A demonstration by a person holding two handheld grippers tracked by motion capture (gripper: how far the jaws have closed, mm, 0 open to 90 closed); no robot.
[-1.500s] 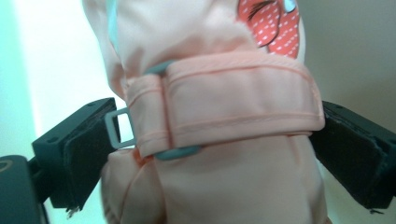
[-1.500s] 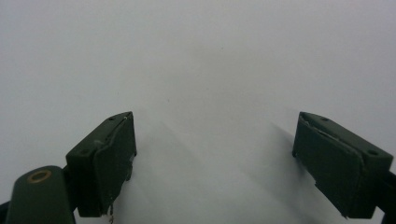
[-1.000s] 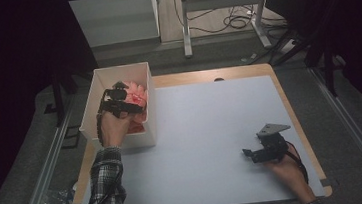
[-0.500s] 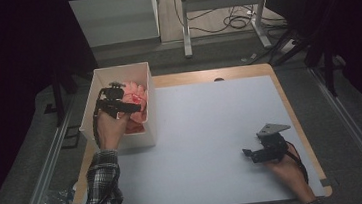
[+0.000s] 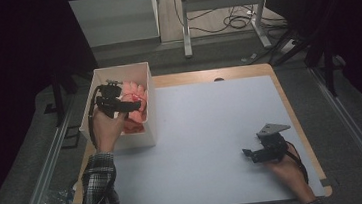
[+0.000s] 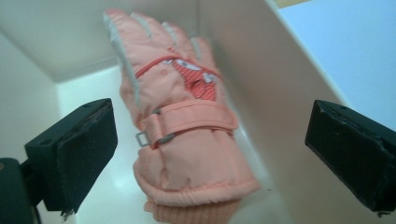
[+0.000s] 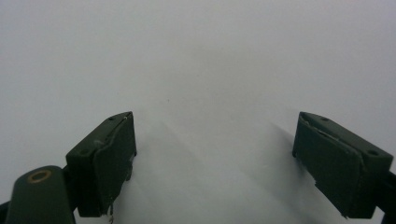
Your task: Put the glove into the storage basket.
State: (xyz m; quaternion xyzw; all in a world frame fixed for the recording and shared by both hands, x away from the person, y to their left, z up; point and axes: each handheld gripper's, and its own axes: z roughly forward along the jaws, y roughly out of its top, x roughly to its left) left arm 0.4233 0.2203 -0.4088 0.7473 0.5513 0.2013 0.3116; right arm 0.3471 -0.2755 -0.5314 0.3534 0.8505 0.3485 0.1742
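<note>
- Glove [image 6: 180,130] — one pink padded glove lies inside the white box [image 5: 147,92] at the upper left of the high view, leaning against the box's right wall, cuff toward the camera of the left gripper view.
- Left gripper [image 5: 134,105] hovers over the box with its jaws spread wide; the glove sits between them, untouched.
- Right gripper [image 5: 247,154] rests low over the pale table [image 5: 206,124] at the lower right, jaws released, nothing between them.
- Risk, as a judgement: the right-hand jaw stands outside the box wall — closing now could pinch wall and glove together, or tip the box.
- Another risk: a grip on the slick padding alone may slip; the strap or cuff looks firmer.
- Count: one glove visible, one box, two grippers.
</note>
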